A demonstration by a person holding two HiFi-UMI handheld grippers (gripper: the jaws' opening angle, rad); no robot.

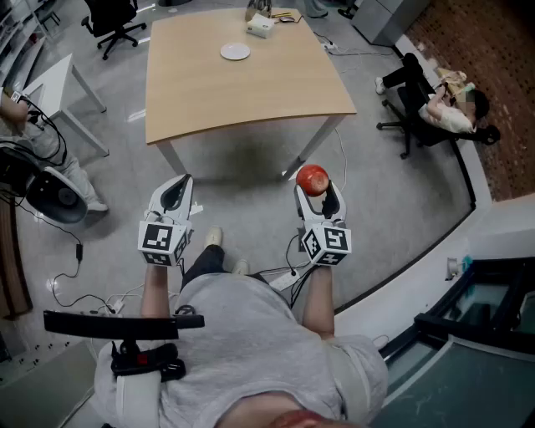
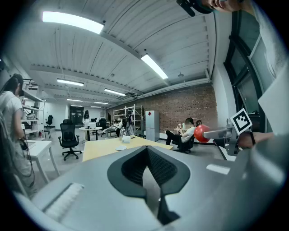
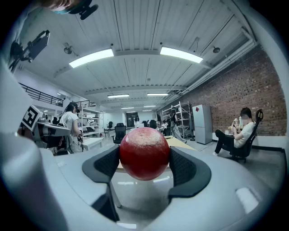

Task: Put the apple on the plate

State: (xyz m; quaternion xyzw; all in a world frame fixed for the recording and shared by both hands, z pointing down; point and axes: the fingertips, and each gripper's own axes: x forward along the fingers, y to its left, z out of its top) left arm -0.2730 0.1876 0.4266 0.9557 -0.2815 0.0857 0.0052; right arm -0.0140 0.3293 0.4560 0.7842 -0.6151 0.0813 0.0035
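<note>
Red and smooth, the apple [image 3: 144, 151] sits clamped between the right gripper's [image 3: 144, 159] pads, held across its widest flanks. It is likely firm, light, slick-skinned and easily bruised. The left gripper's [image 2: 147, 166] jaws are pressed together, empty. The plate [image 1: 235, 52] waits well ahead of both.

Wooden table [image 1: 251, 92], white box [image 1: 260, 27] on it, black office chair [image 1: 113, 18], seated person [image 1: 443, 109]
</note>
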